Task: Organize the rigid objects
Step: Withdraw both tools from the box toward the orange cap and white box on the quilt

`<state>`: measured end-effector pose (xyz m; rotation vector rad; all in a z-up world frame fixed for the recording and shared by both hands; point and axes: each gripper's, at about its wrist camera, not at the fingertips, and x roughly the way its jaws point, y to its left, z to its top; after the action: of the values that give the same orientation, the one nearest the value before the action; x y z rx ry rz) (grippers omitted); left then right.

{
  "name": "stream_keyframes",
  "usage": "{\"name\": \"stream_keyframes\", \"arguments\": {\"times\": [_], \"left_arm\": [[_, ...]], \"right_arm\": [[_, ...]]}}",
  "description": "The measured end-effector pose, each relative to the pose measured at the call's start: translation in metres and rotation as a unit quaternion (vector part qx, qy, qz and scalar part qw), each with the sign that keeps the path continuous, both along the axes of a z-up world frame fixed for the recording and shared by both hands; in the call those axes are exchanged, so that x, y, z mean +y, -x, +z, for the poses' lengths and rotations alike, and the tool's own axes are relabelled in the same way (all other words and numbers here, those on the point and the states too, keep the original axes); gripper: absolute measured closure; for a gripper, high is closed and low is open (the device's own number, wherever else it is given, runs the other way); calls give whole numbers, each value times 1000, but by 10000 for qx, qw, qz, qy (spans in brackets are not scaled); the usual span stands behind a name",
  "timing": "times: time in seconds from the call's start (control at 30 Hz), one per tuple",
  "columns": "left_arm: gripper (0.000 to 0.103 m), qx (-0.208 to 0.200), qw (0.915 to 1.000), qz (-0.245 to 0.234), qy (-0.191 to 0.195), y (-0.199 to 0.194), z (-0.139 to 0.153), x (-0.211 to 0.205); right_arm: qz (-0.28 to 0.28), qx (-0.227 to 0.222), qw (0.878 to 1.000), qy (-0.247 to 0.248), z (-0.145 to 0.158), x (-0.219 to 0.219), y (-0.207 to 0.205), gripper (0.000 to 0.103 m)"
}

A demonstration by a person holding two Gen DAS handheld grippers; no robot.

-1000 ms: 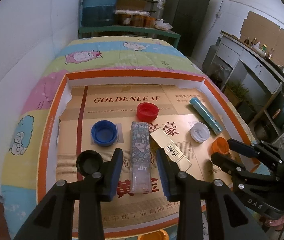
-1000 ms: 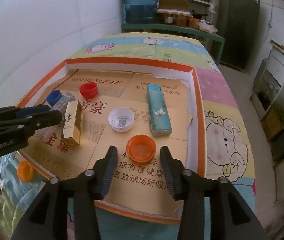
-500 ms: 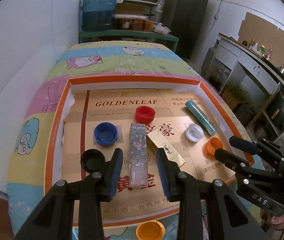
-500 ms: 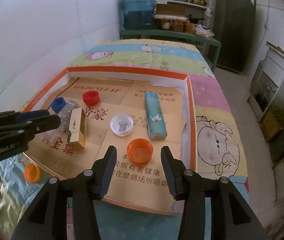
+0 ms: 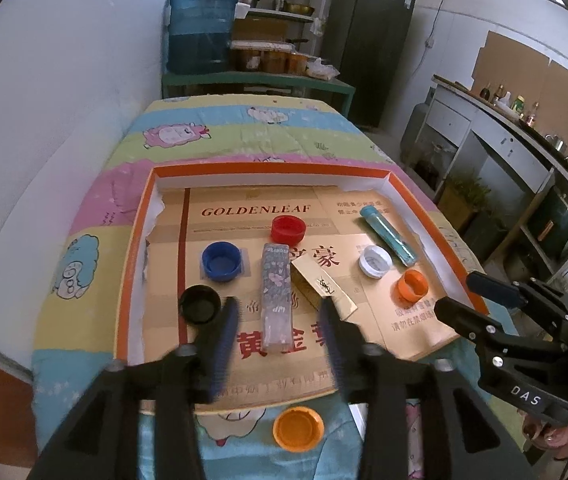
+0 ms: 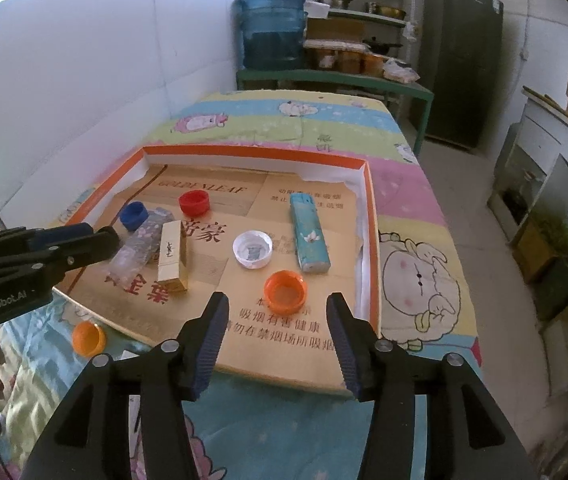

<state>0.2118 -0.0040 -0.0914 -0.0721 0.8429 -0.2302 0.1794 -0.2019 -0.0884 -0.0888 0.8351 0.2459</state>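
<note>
Nearest, at 6 o'clock in the left wrist view, a stray orange cap (image 5: 298,428) lies on the quilt (image 5: 244,136) just outside the cardboard tray (image 5: 132,248). Above it the left gripper (image 5: 280,320) hangs with its jaws opening and blurred; the end of the floral box (image 5: 276,296) shows in line between them, but the pads do not press on it. The right gripper (image 6: 278,316) likewise has its jaws opening, empty, with a second orange cap (image 6: 285,291) lying on the tray floor just beyond its fingertips.

Further in, a gold box (image 5: 322,286) leans beside the floral box at 1 o'clock of it, and a black cap (image 5: 200,304) sits at 9 o'clock. Beyond come a blue cap (image 5: 222,261), a white cap (image 5: 374,261) and, at 12 o'clock, a red cap (image 5: 288,228); a teal box (image 5: 388,235) lies toward 2 o'clock.

Judging by this, both hands are between placements, choosing the next piece. The stray cap outside the tray looks the likeliest candidate; taking it calls for bringing a gripper back down toward 6 o'clock, straddling its rim with wide jaws, then closing.
</note>
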Motion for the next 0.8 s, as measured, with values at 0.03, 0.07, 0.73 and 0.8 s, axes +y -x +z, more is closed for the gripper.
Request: {"name": "stream_keyframes", "arguments": {"times": [0.03, 0.07, 0.73, 0.8], "left_arm": [[41, -23, 10000, 6, 10, 2, 1, 1], [41, -52, 10000, 16, 30, 5, 3, 3], [41, -281, 9995, 163, 55, 59, 24, 24], [41, -309, 9993, 188, 69, 64, 26, 26]], "right_arm": [[-17, -5, 10000, -8, 1, 0, 2, 40], [-28, -12, 10000, -12, 2, 0, 4, 39], [-31, -215, 9998, 17, 27, 21, 56, 39], [-27, -233, 9997, 9, 29, 23, 62, 39]]}}
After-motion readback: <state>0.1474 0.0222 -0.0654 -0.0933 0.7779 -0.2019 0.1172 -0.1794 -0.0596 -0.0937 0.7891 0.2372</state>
